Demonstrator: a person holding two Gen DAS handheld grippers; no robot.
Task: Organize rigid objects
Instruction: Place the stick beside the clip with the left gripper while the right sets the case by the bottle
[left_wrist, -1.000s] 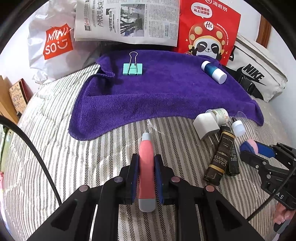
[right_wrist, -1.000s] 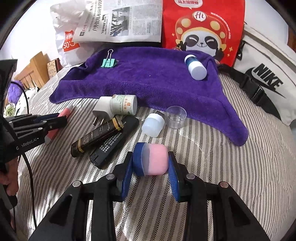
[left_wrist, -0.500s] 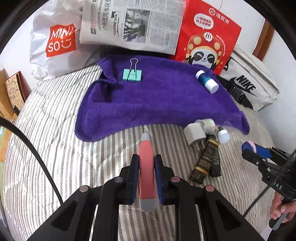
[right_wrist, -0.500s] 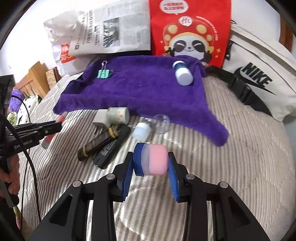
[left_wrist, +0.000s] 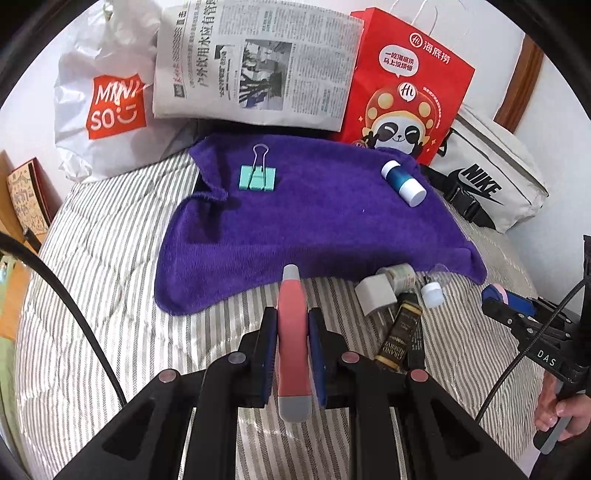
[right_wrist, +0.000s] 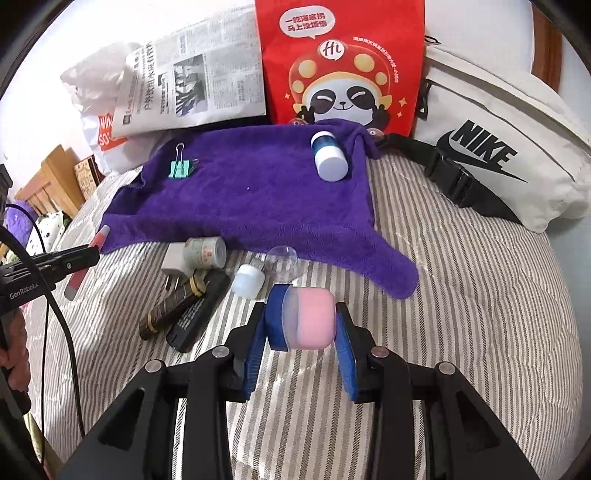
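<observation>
Striped bed (left_wrist: 110, 295), purple towel (left_wrist: 314, 221) mid-frame carrying binder clip (left_wrist: 258, 178) and blue bottle (left_wrist: 402, 182), left gripper (left_wrist: 291, 328) jaws clamped on pink pen (left_wrist: 293, 332) pointing away toward towel, right gripper (right_wrist: 301, 325) jaws clamped on pink-and-blue jar (right_wrist: 303, 317) lying sideways.
</observation>
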